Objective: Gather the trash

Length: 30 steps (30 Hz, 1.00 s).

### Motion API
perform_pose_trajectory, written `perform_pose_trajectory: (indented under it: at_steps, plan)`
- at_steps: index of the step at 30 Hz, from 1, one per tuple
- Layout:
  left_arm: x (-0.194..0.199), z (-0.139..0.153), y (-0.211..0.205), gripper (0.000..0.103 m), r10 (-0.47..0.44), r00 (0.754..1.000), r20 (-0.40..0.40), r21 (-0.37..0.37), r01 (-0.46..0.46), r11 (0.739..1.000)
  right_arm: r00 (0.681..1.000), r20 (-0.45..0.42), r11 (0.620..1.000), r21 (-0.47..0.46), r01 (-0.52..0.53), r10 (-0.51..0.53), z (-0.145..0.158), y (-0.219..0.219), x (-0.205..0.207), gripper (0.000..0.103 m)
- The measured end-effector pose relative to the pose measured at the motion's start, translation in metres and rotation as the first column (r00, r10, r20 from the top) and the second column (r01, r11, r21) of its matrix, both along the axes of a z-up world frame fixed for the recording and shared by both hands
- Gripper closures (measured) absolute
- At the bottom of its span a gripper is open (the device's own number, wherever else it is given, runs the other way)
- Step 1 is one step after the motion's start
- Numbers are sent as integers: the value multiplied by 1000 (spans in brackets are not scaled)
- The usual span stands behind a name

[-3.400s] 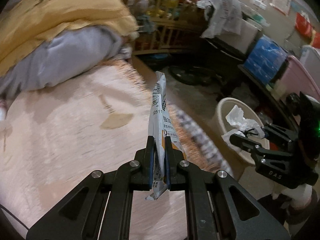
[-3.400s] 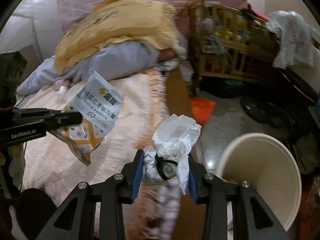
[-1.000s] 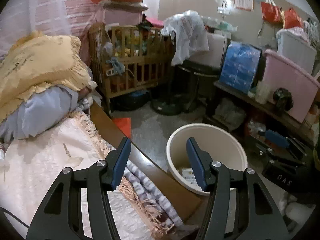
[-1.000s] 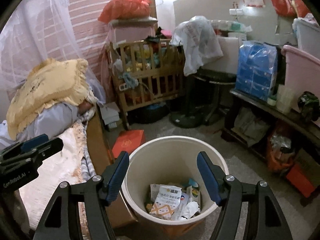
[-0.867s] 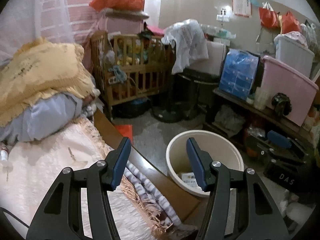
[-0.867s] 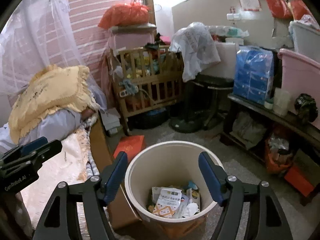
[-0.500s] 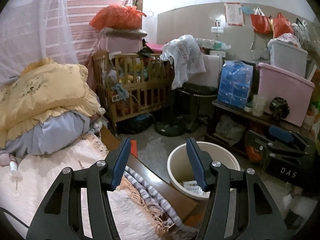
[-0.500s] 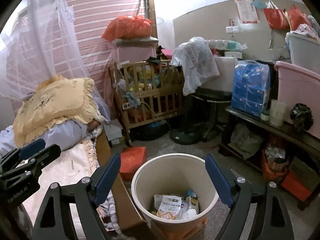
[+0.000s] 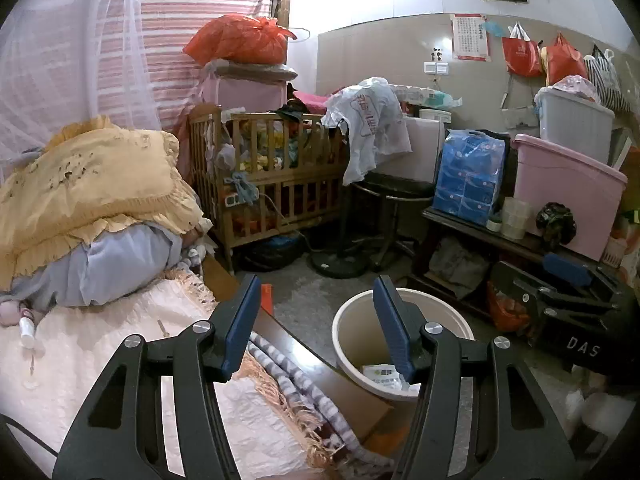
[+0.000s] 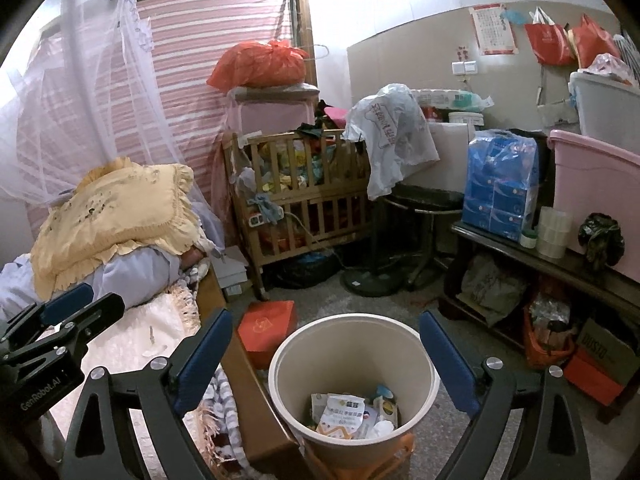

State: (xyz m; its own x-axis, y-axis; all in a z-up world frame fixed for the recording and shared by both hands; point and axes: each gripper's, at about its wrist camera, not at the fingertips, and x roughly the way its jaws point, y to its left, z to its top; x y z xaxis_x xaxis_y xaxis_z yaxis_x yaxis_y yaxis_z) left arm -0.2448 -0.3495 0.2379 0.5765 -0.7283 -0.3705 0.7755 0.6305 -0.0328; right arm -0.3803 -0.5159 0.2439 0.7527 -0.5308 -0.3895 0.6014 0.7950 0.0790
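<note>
A cream trash bin [image 10: 352, 350] stands on the floor beside the bed, with a snack packet [image 10: 340, 412] and other wrappers lying in its bottom. My right gripper [image 10: 325, 320] hovers above and in front of the bin; its jaws are opening and nothing is between them. My left gripper [image 9: 316, 286] is held over the bed's edge to the left of the bin [image 9: 356, 332], open and empty. Part of a wrapper [image 9: 380, 372] shows inside the bin behind the left gripper's right finger.
The bed [image 9: 100, 344] with a fringed pink cover and a yellow pillow [image 9: 88, 184] fills the left. A small bottle [image 9: 26, 326] lies on it. A red box [image 10: 268, 328] sits on the floor. A wooden crib [image 10: 304, 200], stool and loaded shelf [image 10: 560, 256] stand behind.
The left gripper let go of the snack packet and the right of the tissue wad; both now lie in the bin. Both grippers rose and drew back, and the right jaws spread wider.
</note>
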Motion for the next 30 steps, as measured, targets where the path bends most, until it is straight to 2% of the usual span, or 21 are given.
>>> perform_pose_trajectory:
  at_steps: [30]
  plan:
    - [-1,-5,-6,46,3,999,-47,-7,-3,1000,1000,-27,1000,7,-12,12,-5,-7,-3,9]
